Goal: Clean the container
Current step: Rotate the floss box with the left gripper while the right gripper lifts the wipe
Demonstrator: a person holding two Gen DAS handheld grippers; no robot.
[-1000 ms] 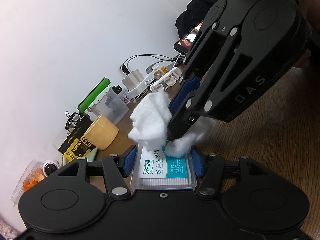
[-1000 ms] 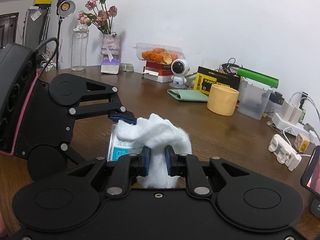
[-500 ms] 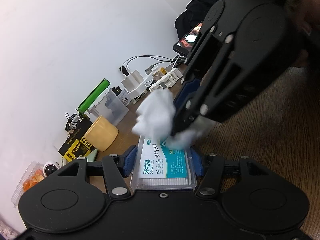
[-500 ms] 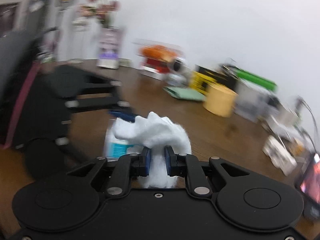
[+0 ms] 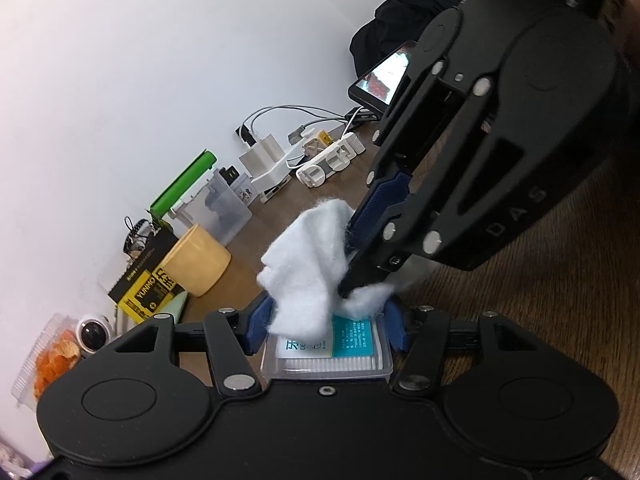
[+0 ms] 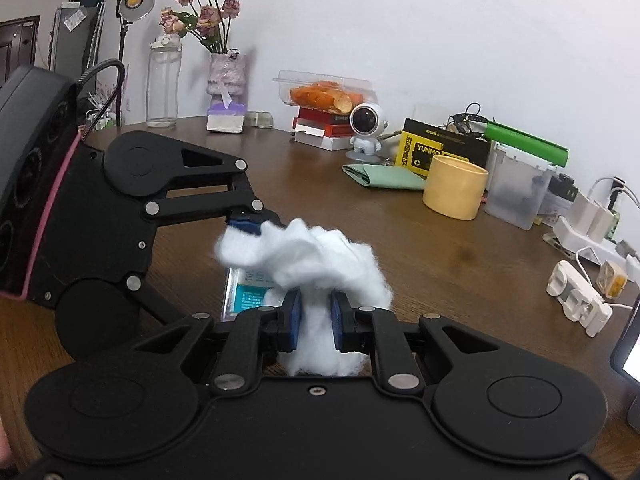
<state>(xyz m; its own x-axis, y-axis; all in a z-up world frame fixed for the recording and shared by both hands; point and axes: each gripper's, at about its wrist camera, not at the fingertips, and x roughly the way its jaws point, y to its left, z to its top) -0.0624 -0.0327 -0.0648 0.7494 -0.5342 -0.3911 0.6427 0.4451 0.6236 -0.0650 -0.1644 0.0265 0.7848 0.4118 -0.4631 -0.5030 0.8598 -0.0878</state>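
The left gripper point(image 5: 326, 330) clamps the clear floss-pick container point(image 5: 326, 356) between its blue pads, at six o'clock in its own view. The right gripper point(image 6: 314, 322) pinches a white cotton wad point(image 6: 320, 264), pressed onto the container's lid from two o'clock.
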